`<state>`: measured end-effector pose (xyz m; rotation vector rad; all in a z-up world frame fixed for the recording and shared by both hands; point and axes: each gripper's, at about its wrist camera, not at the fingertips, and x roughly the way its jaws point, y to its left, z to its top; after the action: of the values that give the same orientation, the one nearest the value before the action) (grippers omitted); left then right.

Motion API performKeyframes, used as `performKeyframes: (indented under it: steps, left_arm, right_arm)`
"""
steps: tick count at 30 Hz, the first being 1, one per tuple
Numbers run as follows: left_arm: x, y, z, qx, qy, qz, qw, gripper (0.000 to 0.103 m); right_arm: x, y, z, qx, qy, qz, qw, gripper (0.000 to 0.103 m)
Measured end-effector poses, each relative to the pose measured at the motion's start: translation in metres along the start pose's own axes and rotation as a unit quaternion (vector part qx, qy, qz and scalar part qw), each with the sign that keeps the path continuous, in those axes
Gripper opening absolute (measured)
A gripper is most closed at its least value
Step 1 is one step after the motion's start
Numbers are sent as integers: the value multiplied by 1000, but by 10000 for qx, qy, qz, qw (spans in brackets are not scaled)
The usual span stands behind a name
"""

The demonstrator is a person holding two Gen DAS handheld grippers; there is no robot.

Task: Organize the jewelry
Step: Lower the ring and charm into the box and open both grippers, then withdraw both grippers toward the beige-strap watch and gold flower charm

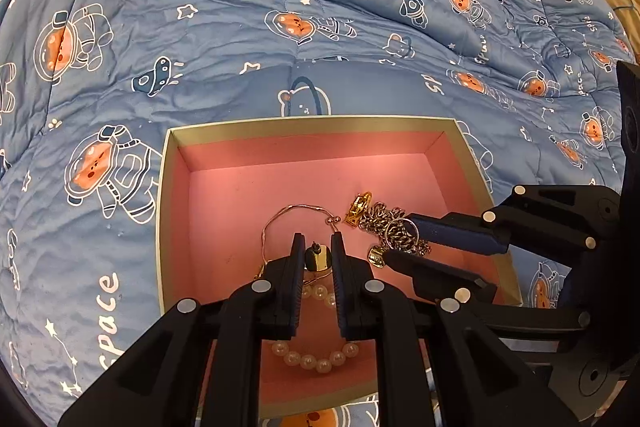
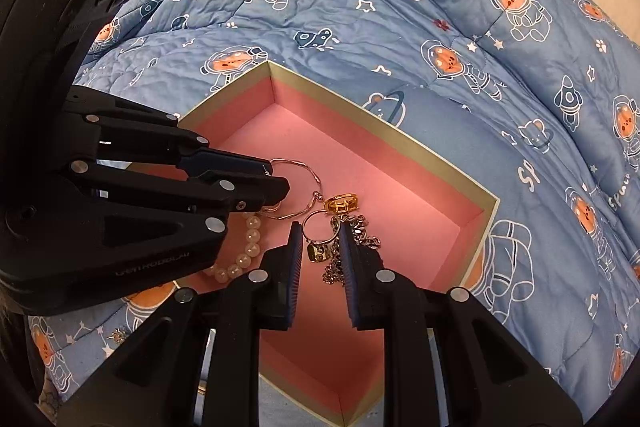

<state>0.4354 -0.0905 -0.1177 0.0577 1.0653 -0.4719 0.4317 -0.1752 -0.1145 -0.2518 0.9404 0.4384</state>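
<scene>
Blue quilt (image 1: 224,39) over the bed, printed with astronaut bears, stars and rockets; word "Space" repeated in white.

Open box (image 1: 320,122) set on the quilt: pale gold rim, pink lining, all jewelry gathered in its near half.

Left hand-held gripper (image 1: 317,243) tilted down into the box, nearly closed on a small gold charm (image 1: 318,258) with a dark top, pinched between the pads. Faint embossed lettering on its body in the right wrist view, not legible.

Right hand-held gripper (image 2: 320,233) also in the box, jaws narrow around a thin silver ring (image 2: 318,227) with a gold pendant (image 2: 318,251) hanging below; contact of pads with ring unclear.

Pearl bracelet (image 1: 316,361) nearest, partly under the left fingers. Thin rose-gold wire bangle (image 1: 298,211) just beyond, ball ends showing. Silver chain (image 1: 384,223) heaped to the right, touching an amber-gold ring (image 1: 359,207) at its far edge.

Tiny earring-like piece (image 2: 117,335) lying on the quilt outside the box, near left.
</scene>
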Motion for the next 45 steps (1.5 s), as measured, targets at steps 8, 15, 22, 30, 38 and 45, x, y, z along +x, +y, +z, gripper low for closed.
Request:
performKeyframes:
  steps: [8,15,22,30,38,45]
  left_arm:
    - [11,-2,1,-50,84,8,10000,13]
    - [11,-5,0,-21,20,-20,10000,13]
    - [3,-9,2,49,-171,-22,9998,35]
    - [-21,-11,-2,-10,-562,121,9983,74]
    - [-70,-1,-36,-250,-1200,222,9922,92]
    - [-85,5,-90,-241,-1232,635,9901,95]
  right_arm:
    - [9,2,0,-19,93,42,9999,20]
    - [12,0,-1,57,98,132,9998,20]
    - [6,3,-3,13,-118,35,9999,58]
    - [-11,-2,-10,204,-376,32,9991,70]
    - [-61,1,-41,839,-975,52,9917,72]
    - [-82,13,-78,1219,-1005,-68,9874,72]
